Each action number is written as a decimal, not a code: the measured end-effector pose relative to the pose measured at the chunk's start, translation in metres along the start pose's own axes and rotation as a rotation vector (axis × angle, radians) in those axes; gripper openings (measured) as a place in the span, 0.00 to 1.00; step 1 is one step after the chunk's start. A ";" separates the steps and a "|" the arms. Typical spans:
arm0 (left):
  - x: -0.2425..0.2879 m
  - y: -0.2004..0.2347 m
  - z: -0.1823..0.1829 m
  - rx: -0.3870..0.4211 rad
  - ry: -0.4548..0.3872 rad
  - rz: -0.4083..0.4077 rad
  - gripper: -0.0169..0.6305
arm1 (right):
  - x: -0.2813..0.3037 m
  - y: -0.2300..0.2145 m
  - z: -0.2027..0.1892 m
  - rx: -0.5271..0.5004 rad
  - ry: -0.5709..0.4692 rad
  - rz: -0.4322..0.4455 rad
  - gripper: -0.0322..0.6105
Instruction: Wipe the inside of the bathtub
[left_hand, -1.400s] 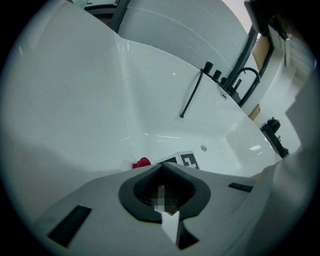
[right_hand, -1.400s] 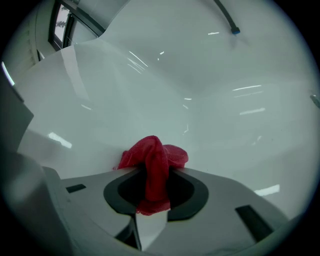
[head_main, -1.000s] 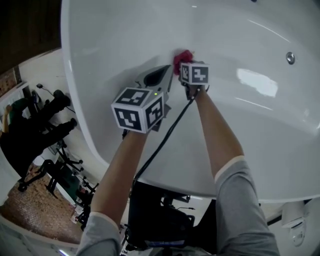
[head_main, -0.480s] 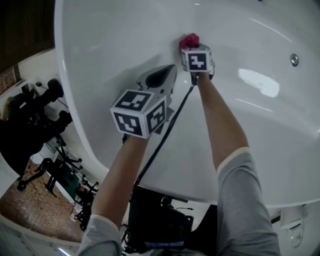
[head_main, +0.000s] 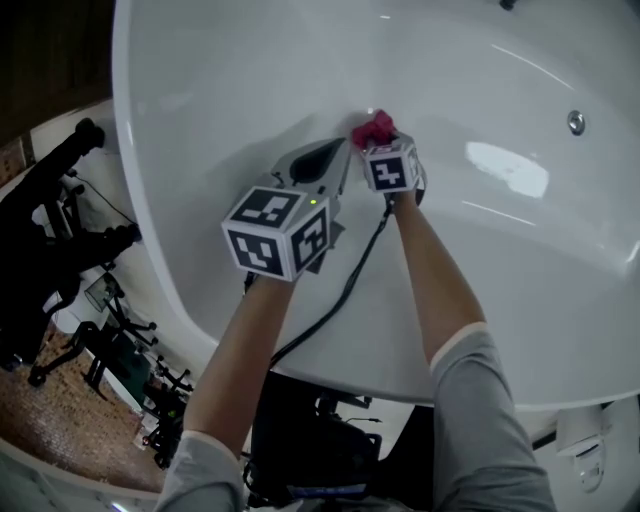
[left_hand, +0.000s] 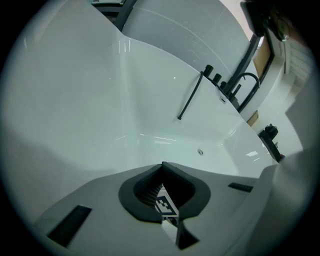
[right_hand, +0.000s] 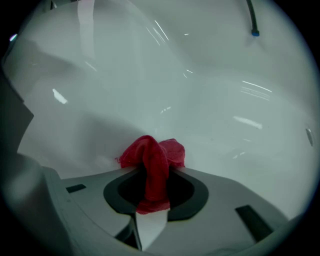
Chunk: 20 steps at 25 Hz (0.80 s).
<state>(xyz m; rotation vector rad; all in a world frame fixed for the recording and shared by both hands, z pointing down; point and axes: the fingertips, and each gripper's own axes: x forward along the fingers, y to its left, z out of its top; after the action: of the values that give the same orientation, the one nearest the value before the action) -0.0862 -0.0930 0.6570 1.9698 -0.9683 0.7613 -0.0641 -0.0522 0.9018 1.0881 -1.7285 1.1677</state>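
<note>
Brightness: the head view is bright and even over the white bathtub (head_main: 250, 60); the room along its left edge is much darker.
Glare: a soft white patch sits on the tub's inner wall, with thin bright streaks toward the upper right; short streaks also show in the right gripper view.
Shadows: a soft grey shadow lies on the tub wall beside the left gripper (head_main: 341, 150); a broad grey band crosses the wall behind the red cloth (right_hand: 152, 160).
Colour: both gripper views are dimmer, with a cool blue-green cast.
Distortion: both gripper views are fisheye circles with black corners, and straight edges bend; the head view curves at its borders.
Focus: the parts nearest each gripper lens look soft.
</note>
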 end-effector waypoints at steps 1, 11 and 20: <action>-0.001 -0.001 0.000 -0.001 -0.001 -0.002 0.04 | -0.001 0.001 -0.005 -0.002 -0.004 -0.001 0.21; -0.009 0.007 -0.005 -0.021 -0.003 0.005 0.04 | 0.001 -0.069 0.075 0.089 -0.084 -0.105 0.21; -0.007 -0.003 -0.008 -0.026 -0.001 -0.022 0.04 | -0.022 -0.052 -0.027 0.106 -0.012 -0.076 0.21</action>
<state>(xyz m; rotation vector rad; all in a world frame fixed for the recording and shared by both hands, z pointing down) -0.0885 -0.0828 0.6543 1.9553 -0.9512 0.7319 -0.0051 -0.0326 0.9047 1.2161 -1.6352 1.2183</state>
